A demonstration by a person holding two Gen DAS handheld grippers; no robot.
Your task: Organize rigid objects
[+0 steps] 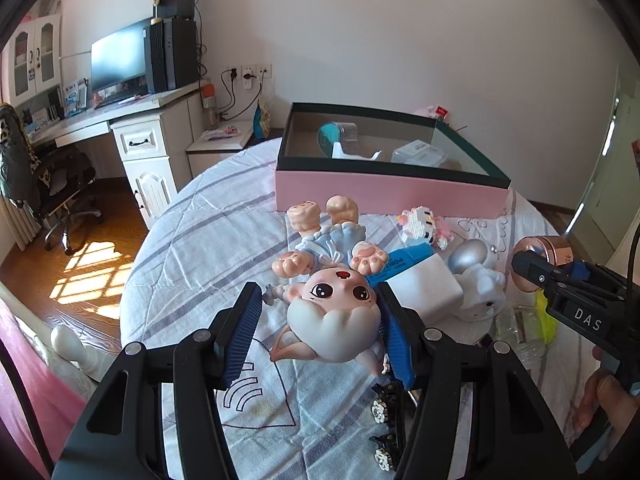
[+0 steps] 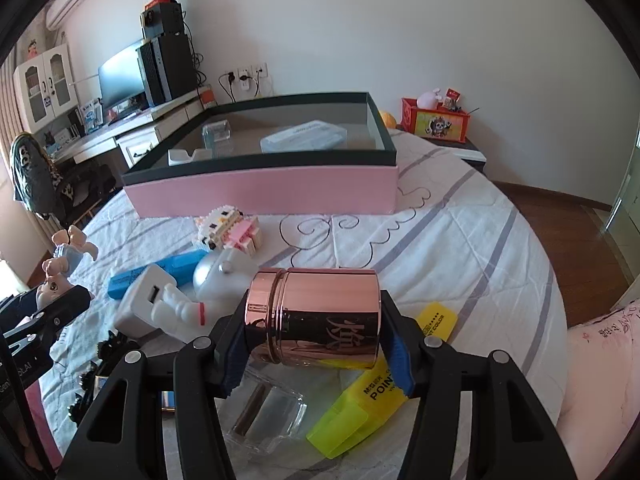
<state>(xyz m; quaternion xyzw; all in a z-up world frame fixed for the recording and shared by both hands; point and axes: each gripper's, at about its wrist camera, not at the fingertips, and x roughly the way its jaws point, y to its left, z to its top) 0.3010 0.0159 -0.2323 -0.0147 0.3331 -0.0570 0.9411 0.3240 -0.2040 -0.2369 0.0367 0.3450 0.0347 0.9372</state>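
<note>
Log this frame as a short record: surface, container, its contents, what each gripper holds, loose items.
surface: bed with striped quilt
container: pink box, open, at the far side
box contents: white stand, clear case, pale flat case
left gripper: jaws closed on the doll by its head
right gripper: jaws closed on the rose-gold canister
loose items: brick figure, blue case, yellow highlighter pack

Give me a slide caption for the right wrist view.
Right gripper clamps a copper tin before the pink box.
</note>
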